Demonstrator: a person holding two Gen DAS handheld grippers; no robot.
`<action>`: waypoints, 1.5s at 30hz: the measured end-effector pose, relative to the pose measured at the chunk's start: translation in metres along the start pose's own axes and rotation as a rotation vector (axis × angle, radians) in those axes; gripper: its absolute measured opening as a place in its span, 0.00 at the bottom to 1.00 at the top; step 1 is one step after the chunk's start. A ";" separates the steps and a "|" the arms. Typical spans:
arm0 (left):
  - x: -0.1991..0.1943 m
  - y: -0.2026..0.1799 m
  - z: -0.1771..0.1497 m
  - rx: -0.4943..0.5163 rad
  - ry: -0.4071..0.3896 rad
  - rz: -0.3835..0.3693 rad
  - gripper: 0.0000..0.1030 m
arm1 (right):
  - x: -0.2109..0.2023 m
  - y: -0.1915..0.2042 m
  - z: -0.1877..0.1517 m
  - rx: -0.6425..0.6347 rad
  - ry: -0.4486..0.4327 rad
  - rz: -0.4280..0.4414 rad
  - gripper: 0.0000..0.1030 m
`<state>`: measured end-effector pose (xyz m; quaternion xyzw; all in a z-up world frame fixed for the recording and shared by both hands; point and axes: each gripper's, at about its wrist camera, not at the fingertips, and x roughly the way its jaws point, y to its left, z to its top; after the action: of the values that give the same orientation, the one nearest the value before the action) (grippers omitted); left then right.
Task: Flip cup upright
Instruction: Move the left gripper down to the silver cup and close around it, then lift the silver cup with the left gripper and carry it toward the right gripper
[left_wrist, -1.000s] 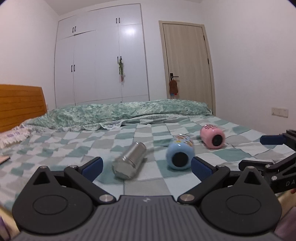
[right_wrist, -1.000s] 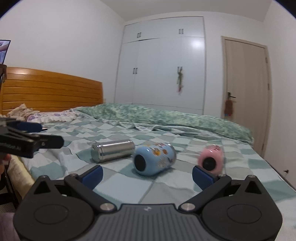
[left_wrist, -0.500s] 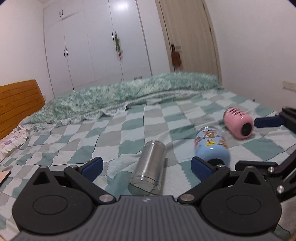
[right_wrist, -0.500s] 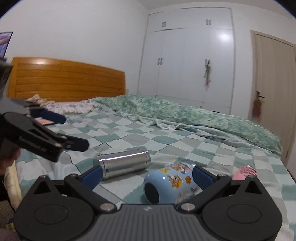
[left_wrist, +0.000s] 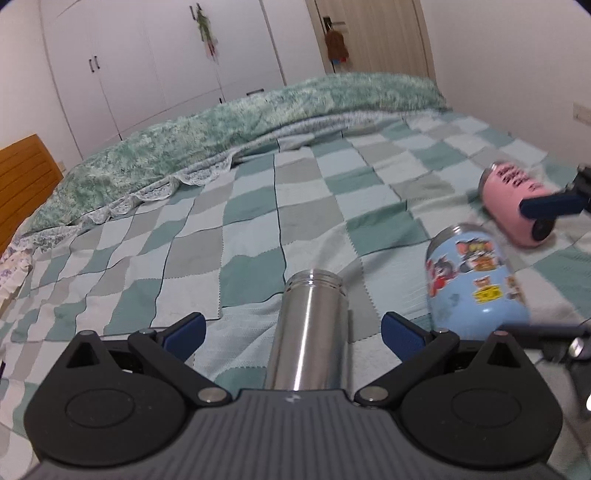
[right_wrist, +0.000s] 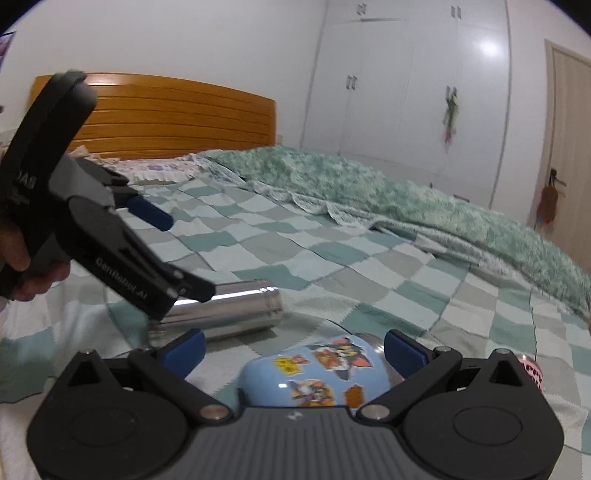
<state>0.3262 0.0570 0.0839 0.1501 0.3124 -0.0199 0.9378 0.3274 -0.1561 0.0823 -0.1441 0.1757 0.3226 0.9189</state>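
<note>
My left claw (left_wrist: 291, 334) wide apart, silver cup (left_wrist: 308, 332) lying on side between tips, not pinched. My right claw (right_wrist: 293, 349) wide apart too, blue cartoon cup (right_wrist: 321, 373) lying between tips. Pink cup (left_wrist: 517, 206) on side further right. All on checkered bed cover (left_wrist: 258, 206).
</note>
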 end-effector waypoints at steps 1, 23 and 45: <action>0.006 -0.002 0.002 0.012 0.010 -0.002 1.00 | 0.003 -0.005 -0.001 0.015 0.006 -0.007 1.00; 0.074 -0.011 -0.009 0.056 0.202 -0.055 0.61 | 0.017 -0.026 -0.014 0.067 0.028 -0.034 1.00; -0.018 -0.009 -0.008 0.032 0.127 -0.023 0.61 | -0.044 0.007 -0.003 0.056 -0.014 -0.024 1.00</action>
<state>0.3061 0.0495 0.0862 0.1622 0.3726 -0.0261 0.9133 0.2902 -0.1752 0.0969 -0.1182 0.1765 0.3076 0.9275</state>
